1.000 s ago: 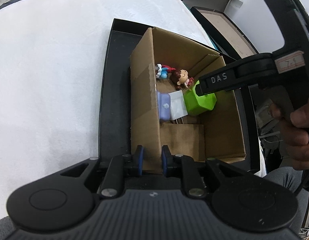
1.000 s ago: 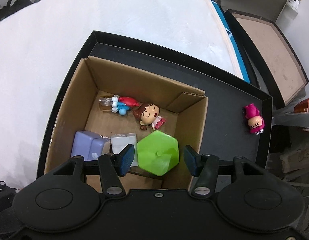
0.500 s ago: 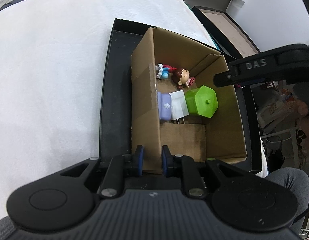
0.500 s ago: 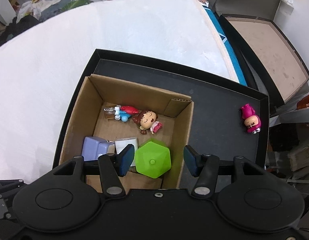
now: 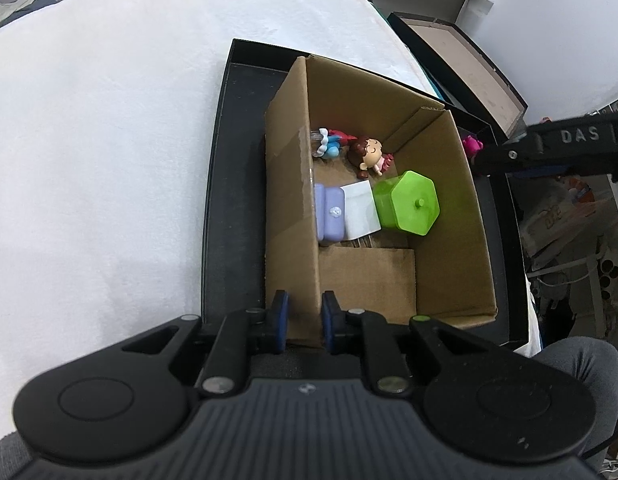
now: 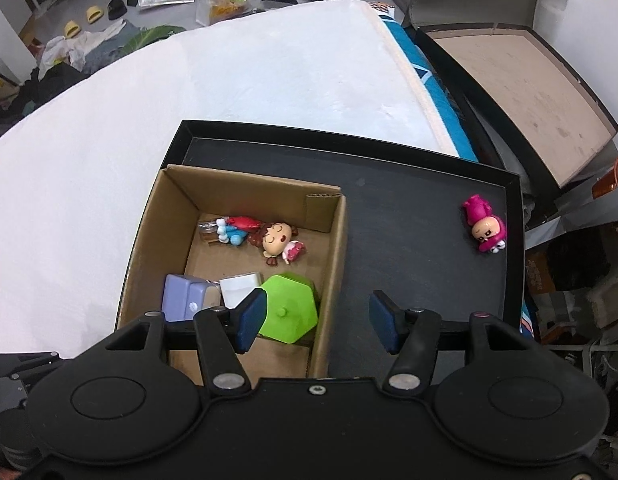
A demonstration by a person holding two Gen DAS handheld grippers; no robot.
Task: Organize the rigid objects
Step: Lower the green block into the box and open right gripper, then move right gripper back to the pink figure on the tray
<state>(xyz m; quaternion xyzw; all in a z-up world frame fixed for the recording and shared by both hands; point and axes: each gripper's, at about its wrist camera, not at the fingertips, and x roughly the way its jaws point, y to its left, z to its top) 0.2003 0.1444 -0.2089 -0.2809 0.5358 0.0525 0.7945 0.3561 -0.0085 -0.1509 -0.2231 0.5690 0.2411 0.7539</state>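
Five toys in the box: open brown cardboard box (image 6: 333, 248) sits at the left end of the shallow black tray (image 6: 409, 216).
Green hexagonal plastic container (image 6: 289, 310): upright, knob up, near right corner of the box.
Beside it: white block (image 6: 239, 290), then lavender plastic case (image 6: 185, 300), in a row.
Far end: brown-haired doll figurine (image 6: 277, 240) on its back, long axis across the box; blue-and-red small toy (image 6: 233, 230) next to it.
Pink figurine (image 6: 485, 226): lying on the tray's right edge, well apart.
Left gripper (image 5: 303, 326): pinching the box's near wall.
Right gripper (image 6: 319, 320): jaws opening, nothing gripped, above the box's right wall.
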